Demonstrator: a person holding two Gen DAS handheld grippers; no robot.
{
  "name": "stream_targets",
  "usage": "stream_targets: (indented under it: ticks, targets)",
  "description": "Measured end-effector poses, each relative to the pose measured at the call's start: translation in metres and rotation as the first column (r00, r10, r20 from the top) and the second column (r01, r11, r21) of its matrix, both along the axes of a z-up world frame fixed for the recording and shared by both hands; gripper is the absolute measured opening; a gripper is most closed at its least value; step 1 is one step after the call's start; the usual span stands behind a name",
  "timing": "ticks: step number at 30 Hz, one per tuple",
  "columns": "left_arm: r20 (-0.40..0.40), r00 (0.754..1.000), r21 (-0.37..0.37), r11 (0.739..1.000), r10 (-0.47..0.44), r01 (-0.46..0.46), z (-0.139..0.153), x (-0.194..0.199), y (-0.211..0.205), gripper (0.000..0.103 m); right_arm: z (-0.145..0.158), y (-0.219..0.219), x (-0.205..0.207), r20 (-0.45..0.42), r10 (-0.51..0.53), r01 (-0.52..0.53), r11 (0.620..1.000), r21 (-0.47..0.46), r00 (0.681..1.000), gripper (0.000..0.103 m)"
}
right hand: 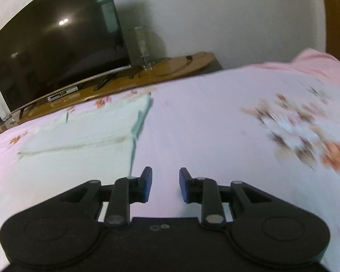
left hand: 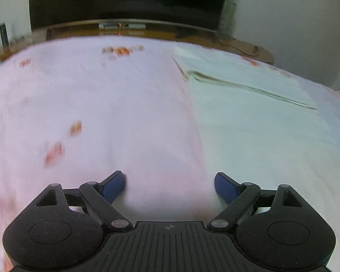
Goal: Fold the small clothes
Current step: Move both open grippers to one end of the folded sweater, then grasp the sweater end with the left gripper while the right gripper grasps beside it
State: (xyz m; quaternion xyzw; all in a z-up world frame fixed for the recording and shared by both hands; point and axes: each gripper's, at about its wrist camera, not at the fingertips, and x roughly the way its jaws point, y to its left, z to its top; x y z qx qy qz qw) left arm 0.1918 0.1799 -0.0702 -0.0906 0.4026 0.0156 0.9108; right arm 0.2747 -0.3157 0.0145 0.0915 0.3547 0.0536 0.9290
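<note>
A pale mint-white garment [left hand: 249, 95] lies flat on the pink floral bedsheet [left hand: 102, 104], with one layer folded over its far part. In the left wrist view it lies to the right of my left gripper [left hand: 170, 184], which is open and empty just above the sheet, by the garment's left edge. In the right wrist view the garment [right hand: 86, 127] lies to the left of my right gripper [right hand: 165, 182], which is open and empty above the sheet [right hand: 204, 122], by the garment's right edge.
A large dark television [right hand: 56, 45] stands on a wooden cabinet [right hand: 161, 70] beyond the bed, against a white wall. A glass vase [right hand: 141, 45] stands beside the television. A pink cloth [right hand: 317, 65] lies at the far right of the bed.
</note>
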Motion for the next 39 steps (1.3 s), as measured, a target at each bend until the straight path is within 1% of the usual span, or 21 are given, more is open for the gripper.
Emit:
stream_targets:
  ticks: [1,2,4,6,10,13,15,16,18,19,20,21,23,29,32,33,34,35,36,37,39]
  targets:
    - [-0.009,1.0,-0.027,1.0,-0.009,0.009,0.001,-0.012,-0.002,0.085,0.0,-0.003,-0.019,-0.021,-0.002,0.002,1.0,0.024,1.0,0.028]
    - [-0.015,1.0,-0.035,0.999,-0.018,0.017,0.001,-0.021,-0.004,0.076,0.0,-0.002,-0.029,-0.035,0.002,-0.001,0.999,0.037,0.999,0.029]
    - [-0.024,0.999,-0.037,0.999,-0.032,0.031,0.001,-0.038,-0.011,0.067,0.001,0.0,-0.059,-0.057,0.015,-0.012,0.998,0.058,0.998,0.029]
    - [-0.03,0.999,-0.106,0.994,-0.029,0.026,0.0,-0.054,-0.008,0.067,-0.002,0.003,-0.084,-0.083,0.03,-0.022,0.996,0.087,0.996,0.029]
    - [-0.048,0.998,-0.306,0.952,-0.043,0.026,-0.006,-0.082,-0.006,0.067,-0.015,0.007,-0.117,-0.145,0.025,0.004,0.981,0.196,0.989,0.029]
    - [-0.053,0.998,-0.409,0.912,-0.037,0.012,-0.013,-0.103,-0.006,0.067,-0.026,0.005,-0.139,-0.194,0.021,0.036,0.957,0.287,0.981,0.029]
    - [-0.06,0.998,-0.496,0.868,-0.012,-0.019,-0.021,-0.118,-0.001,0.067,-0.032,0.005,-0.149,-0.224,0.024,0.054,0.941,0.335,0.974,0.029]
    - [-0.065,0.998,-0.545,0.837,-0.002,-0.034,-0.025,-0.124,0.003,0.067,-0.036,0.004,-0.153,-0.24,0.025,0.067,0.928,0.368,0.97,0.029]
    - [-0.077,0.997,-0.625,0.778,0.022,-0.066,-0.036,-0.139,0.006,0.061,-0.043,0.002,-0.159,-0.268,0.024,0.101,0.891,0.443,0.963,0.029]
    - [-0.085,0.996,-0.662,0.745,0.034,-0.082,-0.043,-0.144,0.01,0.055,-0.048,-0.001,-0.161,-0.286,0.029,0.124,0.857,0.501,0.958,0.029]
    - [-0.09,0.995,-0.683,0.724,0.051,-0.099,-0.048,-0.15,0.011,0.05,-0.053,-0.003,-0.162,-0.3,0.032,0.146,0.823,0.55,0.953,0.029]
    - [-0.099,0.993,-0.706,0.698,0.066,-0.117,-0.053,-0.152,0.015,0.049,-0.057,-0.004,-0.163,-0.306,0.027,0.16,0.806,0.569,0.952,0.029]
    - [-0.102,0.992,-0.74,0.66,0.077,-0.127,-0.06,-0.153,0.021,0.048,-0.06,-0.004,-0.163,-0.307,0.015,0.173,0.798,0.577,0.952,0.027]
    - [-0.09,0.993,-0.754,0.646,0.075,-0.117,-0.066,-0.143,0.013,0.048,-0.07,-0.012,-0.151,-0.318,0.029,0.195,0.736,0.648,0.948,0.026]
    - [-0.083,0.993,-0.738,0.665,0.086,-0.119,-0.062,-0.142,0.008,0.046,-0.075,-0.011,-0.149,-0.318,0.06,0.18,0.719,0.671,0.946,0.022]
    - [-0.077,0.993,-0.728,0.675,0.086,-0.115,-0.061,-0.143,0.006,0.042,-0.075,-0.009,-0.146,-0.312,0.072,0.169,0.713,0.68,0.947,0.021]
    - [-0.081,0.993,-0.716,0.688,0.089,-0.12,-0.06,-0.143,0.004,0.031,-0.076,-0.006,-0.145,-0.306,0.084,0.159,0.709,0.687,0.948,0.02]
    - [-0.09,0.991,-0.706,0.696,0.094,-0.13,-0.061,-0.144,0.003,0.018,-0.075,-0.002,-0.144,-0.305,0.092,0.151,0.713,0.685,0.948,0.016]
    - [-0.099,0.99,-0.699,0.701,0.098,-0.14,-0.063,-0.144,0.004,0.009,-0.075,0.001,-0.143,-0.303,0.098,0.142,0.72,0.679,0.948,0.01]
    - [-0.107,0.988,-0.691,0.707,0.108,-0.152,-0.065,-0.145,0.005,0.005,-0.073,0.004,-0.142,-0.303,0.096,0.135,0.741,0.657,0.948,0.007]
    - [-0.074,0.988,-0.706,0.694,0.133,-0.146,-0.062,-0.149,0.008,0.005,-0.067,0.007,-0.142,-0.293,0.083,0.122,0.777,0.617,0.952,0.006]
